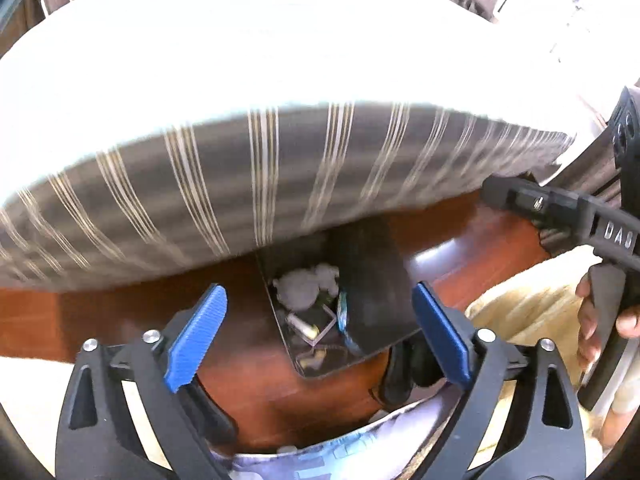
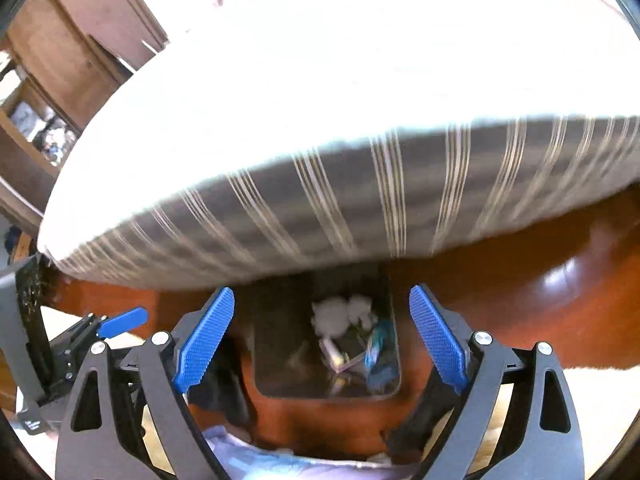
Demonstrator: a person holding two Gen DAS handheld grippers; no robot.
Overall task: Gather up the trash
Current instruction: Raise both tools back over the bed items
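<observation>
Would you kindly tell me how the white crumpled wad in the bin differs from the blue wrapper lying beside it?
The crumpled white wad is pale, rounded and bulky, while the blue wrapper is coloured, thin and elongated. The wad sits at the bin's end nearest the bed, whereas the wrapper runs along one side wall. The wad also looks larger than the wrapper. Both lie inside the dark bin, beneath the open left gripper and right gripper.
</observation>
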